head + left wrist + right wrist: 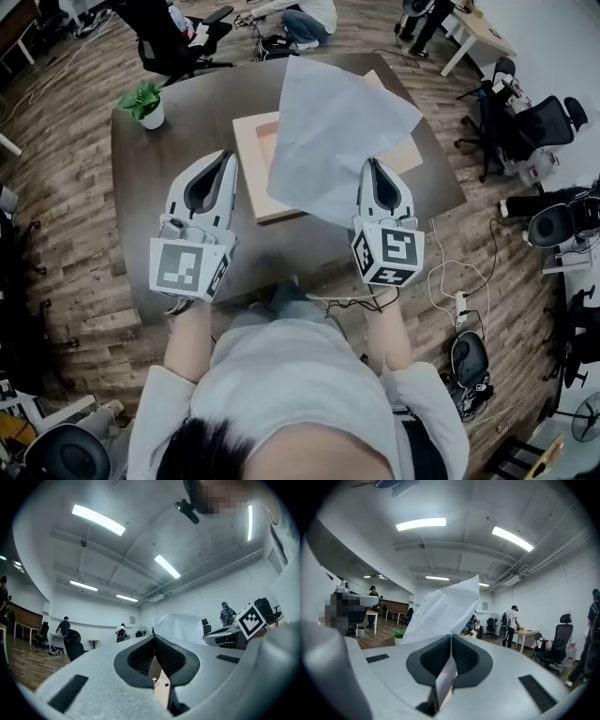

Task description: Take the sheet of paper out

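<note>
White sheet of paper (333, 131) hangs over the wooden tray (249, 141), its near edge pinched in the jaws of my right gripper (373, 166). My left gripper (225, 157) is empty, jaws pressed together. A quick tug could tear that edge or slip it free.

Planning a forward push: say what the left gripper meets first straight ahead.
Likely the way is free: the left gripper points roughly level above the table. The sheet hangs just right of that line, so it might brush it.
</note>
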The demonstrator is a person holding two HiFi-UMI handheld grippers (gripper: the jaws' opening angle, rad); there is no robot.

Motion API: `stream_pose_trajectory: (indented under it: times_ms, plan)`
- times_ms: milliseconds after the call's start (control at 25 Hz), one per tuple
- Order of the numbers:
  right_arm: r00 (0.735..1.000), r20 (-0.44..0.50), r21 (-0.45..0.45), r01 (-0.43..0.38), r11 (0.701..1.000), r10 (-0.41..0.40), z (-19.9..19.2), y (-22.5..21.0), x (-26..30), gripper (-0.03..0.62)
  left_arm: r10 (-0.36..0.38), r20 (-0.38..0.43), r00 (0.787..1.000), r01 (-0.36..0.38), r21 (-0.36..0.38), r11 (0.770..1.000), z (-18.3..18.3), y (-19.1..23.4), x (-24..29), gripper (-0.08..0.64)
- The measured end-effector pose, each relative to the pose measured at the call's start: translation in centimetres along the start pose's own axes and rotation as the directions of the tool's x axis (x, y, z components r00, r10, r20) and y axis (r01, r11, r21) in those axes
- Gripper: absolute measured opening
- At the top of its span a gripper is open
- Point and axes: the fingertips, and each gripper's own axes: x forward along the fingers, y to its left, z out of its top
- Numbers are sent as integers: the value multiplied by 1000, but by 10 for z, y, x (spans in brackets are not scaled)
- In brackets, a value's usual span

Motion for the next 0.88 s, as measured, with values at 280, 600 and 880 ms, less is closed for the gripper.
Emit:
stream_pose_trajectory:
  times_ms: [280,600,880]
  plan:
    - [999,35,9,13,1000,-13,8,2,-16,17,-6,5,1000,6,-13,1000,2,-3,-6,-3]
    - [998,62,16,15,1000,-16,15,6,-25,17,-11,6,1000,11,-16,1000,5,-4,-10,-3]
    - [997,74,2,22,1000,-22,20,8,-30,17,-13,6,1000,13,-15,1000,8,-5,-13,-3]
